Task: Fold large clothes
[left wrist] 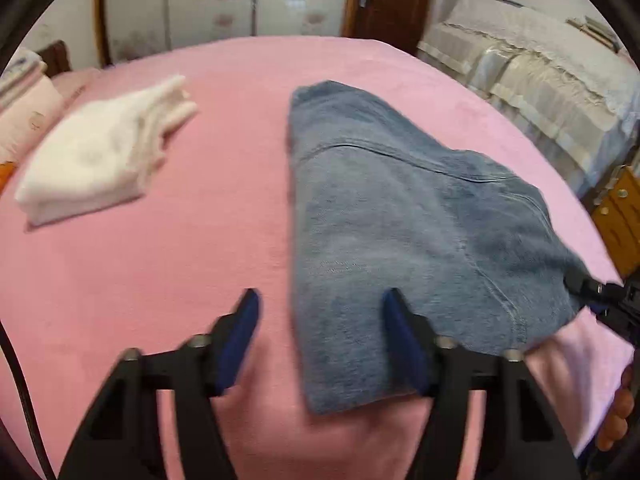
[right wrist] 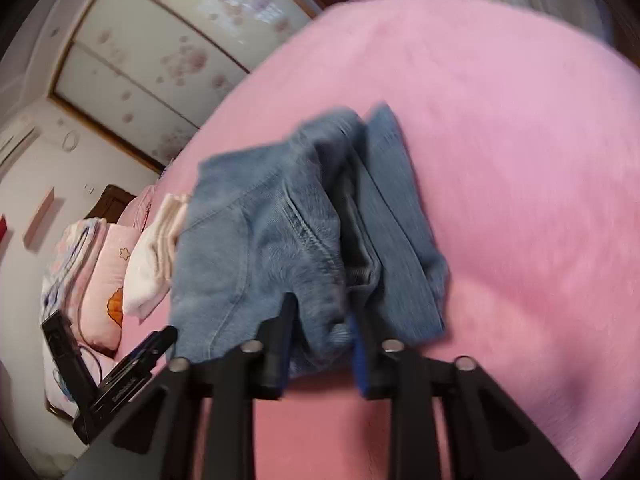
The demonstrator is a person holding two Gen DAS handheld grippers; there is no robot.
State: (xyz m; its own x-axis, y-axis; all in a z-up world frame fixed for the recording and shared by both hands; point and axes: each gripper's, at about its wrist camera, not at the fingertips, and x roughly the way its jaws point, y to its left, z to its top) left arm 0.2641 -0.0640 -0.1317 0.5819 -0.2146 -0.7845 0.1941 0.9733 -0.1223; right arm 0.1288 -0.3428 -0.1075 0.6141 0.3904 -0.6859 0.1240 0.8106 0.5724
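Observation:
Folded blue jeans (left wrist: 392, 216) lie on the pink bed (left wrist: 180, 264). My left gripper (left wrist: 320, 304) is open just above the near left edge of the jeans, its right finger over the denim and its left finger over the bedsheet. My right gripper (right wrist: 324, 312) is partly closed around a bunched corner of the jeans (right wrist: 280, 240) and holds that corner slightly lifted. It also shows in the left wrist view (left wrist: 600, 292) at the jeans' right corner.
A folded white garment (left wrist: 100, 152) lies on the bed's left side, also visible in the right wrist view (right wrist: 156, 256). Pillows (right wrist: 100, 272) are stacked at the bed's head. A covered sofa (left wrist: 540, 80) and a wooden cabinet (left wrist: 620, 216) stand to the right.

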